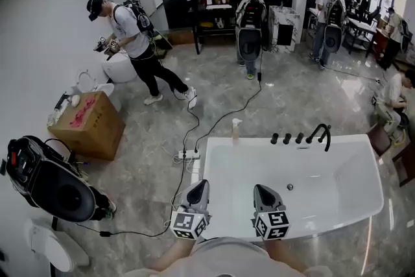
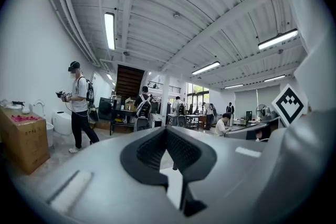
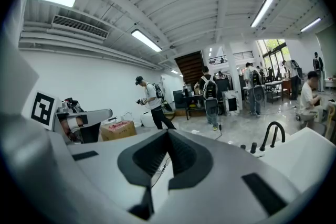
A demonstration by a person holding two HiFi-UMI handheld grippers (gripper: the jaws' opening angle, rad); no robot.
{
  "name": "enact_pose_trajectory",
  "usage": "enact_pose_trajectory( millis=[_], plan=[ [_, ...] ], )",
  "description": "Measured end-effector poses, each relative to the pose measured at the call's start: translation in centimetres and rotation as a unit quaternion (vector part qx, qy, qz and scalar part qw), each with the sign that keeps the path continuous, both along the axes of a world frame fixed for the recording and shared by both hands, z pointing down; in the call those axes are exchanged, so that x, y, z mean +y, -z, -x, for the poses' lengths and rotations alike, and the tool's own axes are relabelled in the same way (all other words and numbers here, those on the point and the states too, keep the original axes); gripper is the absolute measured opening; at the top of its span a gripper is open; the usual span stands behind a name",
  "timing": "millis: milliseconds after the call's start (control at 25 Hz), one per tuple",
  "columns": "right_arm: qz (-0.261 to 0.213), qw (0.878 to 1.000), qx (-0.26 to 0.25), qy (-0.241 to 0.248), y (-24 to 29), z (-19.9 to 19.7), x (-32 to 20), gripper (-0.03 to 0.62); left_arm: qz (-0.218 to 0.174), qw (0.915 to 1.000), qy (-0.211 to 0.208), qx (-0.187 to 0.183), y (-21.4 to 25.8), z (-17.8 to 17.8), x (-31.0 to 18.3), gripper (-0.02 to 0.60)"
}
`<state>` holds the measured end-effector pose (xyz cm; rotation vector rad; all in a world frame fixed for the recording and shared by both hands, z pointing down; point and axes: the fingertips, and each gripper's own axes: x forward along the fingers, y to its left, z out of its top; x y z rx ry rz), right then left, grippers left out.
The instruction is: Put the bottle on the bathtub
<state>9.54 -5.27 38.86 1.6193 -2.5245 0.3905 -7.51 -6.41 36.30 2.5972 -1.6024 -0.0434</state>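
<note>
Jaws together, empty, on left gripper (image 1: 200, 188) and right gripper (image 1: 260, 190), by bathtub (image 1: 214, 147) near rim. At 12 o'clock, bottle (image 1: 236, 128) at far rim; at 1, faucet (image 1: 321, 134); at 11, power strip (image 1: 188, 155).

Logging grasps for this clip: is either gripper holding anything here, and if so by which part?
Nothing is held. The left gripper and right gripper both have their jaws together and empty; the bottle stands apart at the bathtub's far rim.

White bathtub (image 1: 350, 143) with black faucet (image 1: 322, 133), brown cardboard box (image 1: 91, 130), grey marbled floor (image 1: 292, 100)
</note>
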Motion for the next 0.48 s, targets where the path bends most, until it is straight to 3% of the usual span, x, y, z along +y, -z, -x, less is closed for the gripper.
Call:
enact_pose_trajectory(
  millis=[480],
  plan=[
    [0.001,1.0,-0.007,-0.001,-0.15,-0.09,0.21,0.006,-0.002,1.0,-0.009,-0.001,0.12,-0.39,0.23,0.009]
  ],
)
